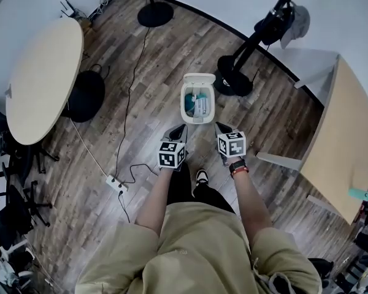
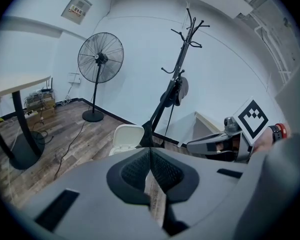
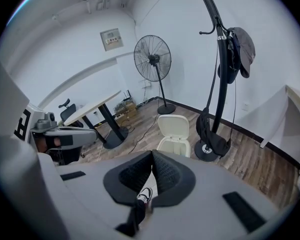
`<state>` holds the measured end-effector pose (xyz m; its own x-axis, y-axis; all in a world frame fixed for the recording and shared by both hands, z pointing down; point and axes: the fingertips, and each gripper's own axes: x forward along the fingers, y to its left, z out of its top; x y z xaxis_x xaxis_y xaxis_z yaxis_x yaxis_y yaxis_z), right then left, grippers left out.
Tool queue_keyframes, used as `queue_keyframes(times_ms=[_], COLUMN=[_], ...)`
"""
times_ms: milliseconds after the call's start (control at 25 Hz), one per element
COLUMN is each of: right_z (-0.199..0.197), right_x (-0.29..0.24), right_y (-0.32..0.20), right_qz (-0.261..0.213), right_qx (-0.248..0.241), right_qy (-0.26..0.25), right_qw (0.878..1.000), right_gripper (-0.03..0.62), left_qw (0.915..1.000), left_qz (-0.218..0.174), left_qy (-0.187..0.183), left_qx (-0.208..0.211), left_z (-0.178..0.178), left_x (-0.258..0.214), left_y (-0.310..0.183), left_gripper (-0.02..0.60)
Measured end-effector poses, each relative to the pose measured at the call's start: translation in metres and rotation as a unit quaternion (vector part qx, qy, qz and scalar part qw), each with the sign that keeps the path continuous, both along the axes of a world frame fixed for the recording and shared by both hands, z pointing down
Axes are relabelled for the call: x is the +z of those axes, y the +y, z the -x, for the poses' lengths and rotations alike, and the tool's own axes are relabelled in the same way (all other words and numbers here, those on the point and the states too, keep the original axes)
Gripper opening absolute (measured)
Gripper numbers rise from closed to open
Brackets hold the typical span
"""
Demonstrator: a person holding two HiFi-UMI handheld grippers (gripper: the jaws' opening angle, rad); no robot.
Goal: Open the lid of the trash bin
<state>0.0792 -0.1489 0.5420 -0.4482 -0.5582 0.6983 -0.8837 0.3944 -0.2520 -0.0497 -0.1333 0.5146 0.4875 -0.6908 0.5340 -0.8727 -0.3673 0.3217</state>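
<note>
Khaki-clad lap point(image 1: 196, 244) and two forearms are filling the near edge of the head view, with the trash bin point(image 1: 184, 106) standing open on the wooden floor point(image 1: 159, 72) ahead.

The trash bin is sitting just beyond the person's shoe point(image 1: 202, 177), its white lid point(image 1: 199, 78) standing raised on the far side and a blue liner point(image 1: 191, 101) showing inside. The left claw point(image 1: 181, 128) and the right claw point(image 1: 220, 127) are hovering just short of the near rim, one to each side, neither touching it. Each is pressing its pads together with nothing between them. A coat stand's round base point(image 1: 233, 82) is resting just beside the bin on the right, a fan's base point(image 1: 155, 14) is standing well apart near the far wall, and a power strip point(image 1: 116, 183) is lying to the left.
</note>
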Motion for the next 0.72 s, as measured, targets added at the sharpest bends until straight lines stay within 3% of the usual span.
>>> queue_keyframes(times_ms=[720], right_z=[-0.035], right_x=[-0.118], right_y=[0.044], right_qz=[-0.099], right_qx=[0.037], right_qy=[-0.016], right_qw=[0.994], right_gripper=[0.016], left_qw=[0.9961], left_qz=[-0.077], left_qy=[-0.029], left_qx=[-0.031], left_z=[0.006], left_x=[-0.103], left_y=[0.046], left_gripper=[0.023])
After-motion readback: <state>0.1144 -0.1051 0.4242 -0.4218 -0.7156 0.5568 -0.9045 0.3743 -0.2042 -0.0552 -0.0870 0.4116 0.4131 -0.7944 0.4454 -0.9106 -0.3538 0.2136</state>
